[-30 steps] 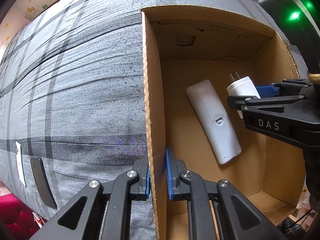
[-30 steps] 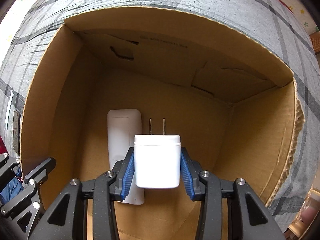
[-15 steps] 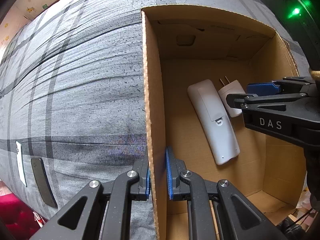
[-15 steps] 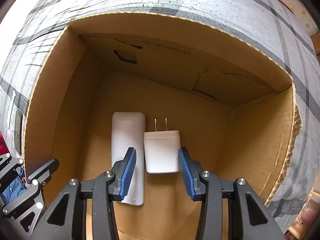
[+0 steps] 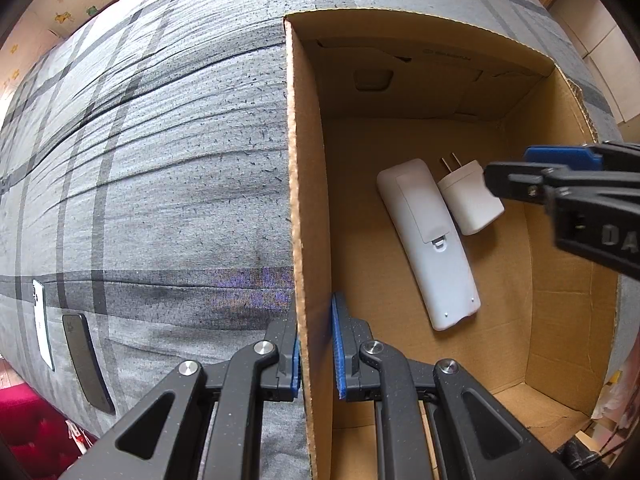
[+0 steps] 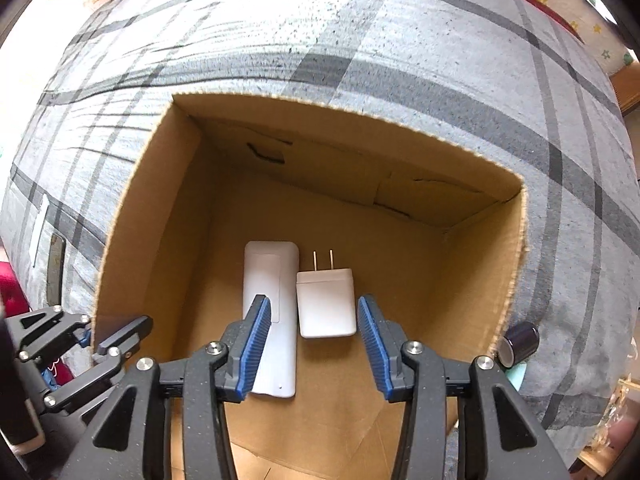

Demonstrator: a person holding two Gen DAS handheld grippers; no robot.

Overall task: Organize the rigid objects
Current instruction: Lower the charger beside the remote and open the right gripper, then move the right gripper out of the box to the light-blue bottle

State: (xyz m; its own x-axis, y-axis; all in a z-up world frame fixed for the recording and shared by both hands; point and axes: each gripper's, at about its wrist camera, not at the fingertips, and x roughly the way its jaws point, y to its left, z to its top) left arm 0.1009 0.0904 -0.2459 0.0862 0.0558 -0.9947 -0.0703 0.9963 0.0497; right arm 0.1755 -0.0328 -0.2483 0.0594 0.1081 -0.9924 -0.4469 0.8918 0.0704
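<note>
white plug-in charger block (image 6: pixel 326 306) is dropped in the brown cardboard box (image 5: pixel 310 200); right gripper (image 6: pixel 312 344) parted, empty; left gripper (image 5: pixel 314 354) pinching the box wall; next grab's probably the black phone (image 5: pixel 86 364) outside.

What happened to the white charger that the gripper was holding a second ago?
The right gripper let the charger go, its jaws just opening, and lifted away. The charger now lies on the box floor beside the remote. The left gripper stayed clamped on the box wall; the remote did not move.
</note>
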